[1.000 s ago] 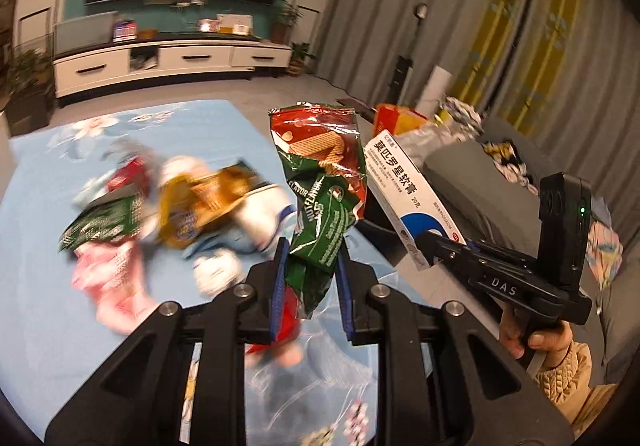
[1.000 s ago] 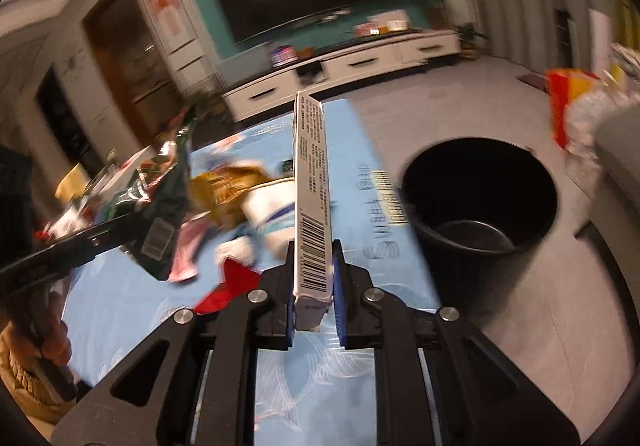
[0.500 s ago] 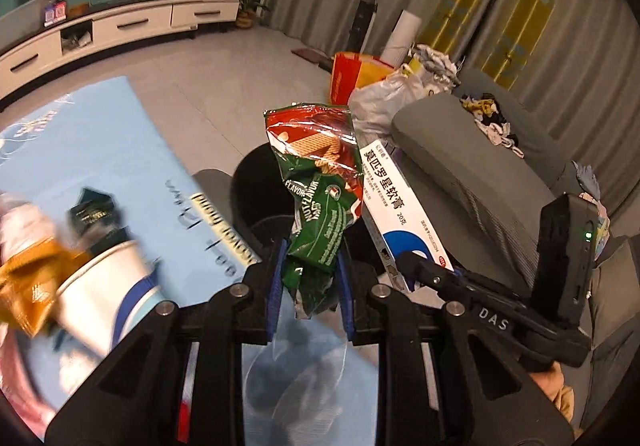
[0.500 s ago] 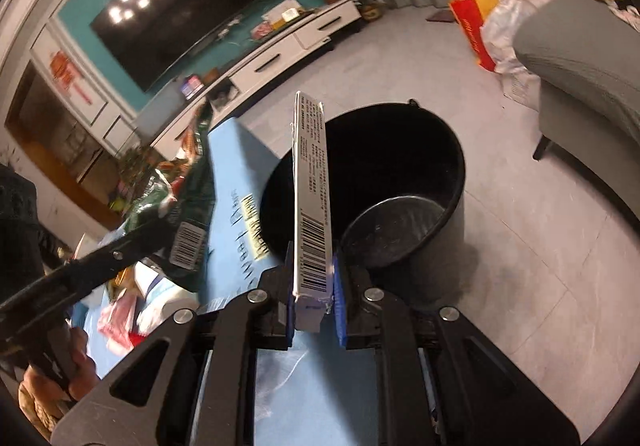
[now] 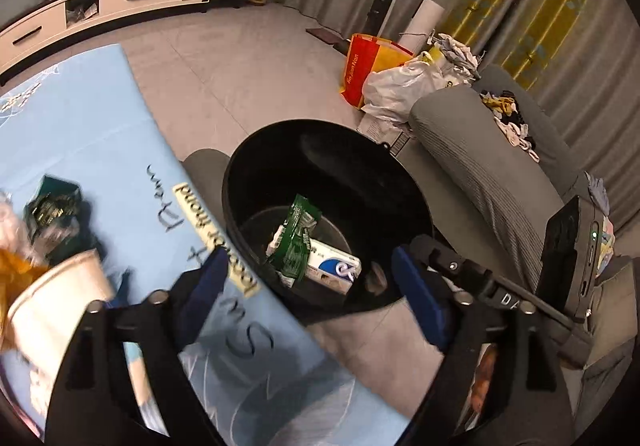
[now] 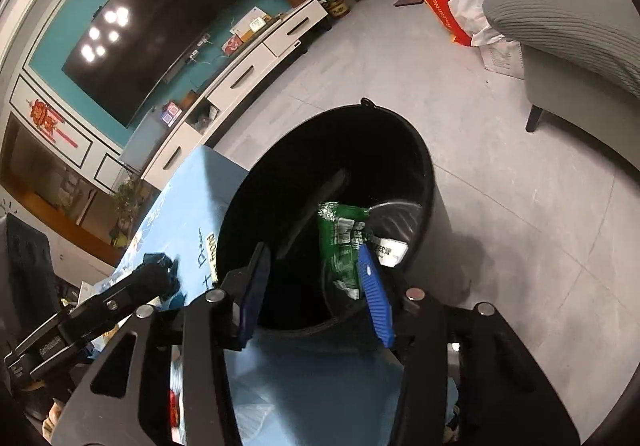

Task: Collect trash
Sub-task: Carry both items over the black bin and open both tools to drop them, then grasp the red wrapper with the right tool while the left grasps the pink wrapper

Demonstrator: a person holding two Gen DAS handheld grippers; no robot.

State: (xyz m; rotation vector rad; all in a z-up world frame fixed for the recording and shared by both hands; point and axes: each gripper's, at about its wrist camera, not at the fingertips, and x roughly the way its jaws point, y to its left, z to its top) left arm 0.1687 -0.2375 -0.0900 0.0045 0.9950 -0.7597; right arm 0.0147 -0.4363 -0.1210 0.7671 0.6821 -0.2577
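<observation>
Both claws hang released over the black bin [image 5: 248,166] — left gripper [image 5: 310,286] and right gripper [image 6: 316,286] empty. The green wrapper [image 5: 298,242] and white box [image 5: 334,270] lie at its bottom. Next — back to the blue table [image 5: 100,150] edge for the paper cup [image 5: 56,286].

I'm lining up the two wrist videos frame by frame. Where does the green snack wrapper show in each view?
Left wrist: the green snack wrapper lies at the bottom of the black bin, centre of the picture, on top of a white box.
Right wrist: the wrapper shows inside the same bin, just above the right blue fingertip.
Shared landmark: the black bin, standing beside the blue table cover.
</observation>
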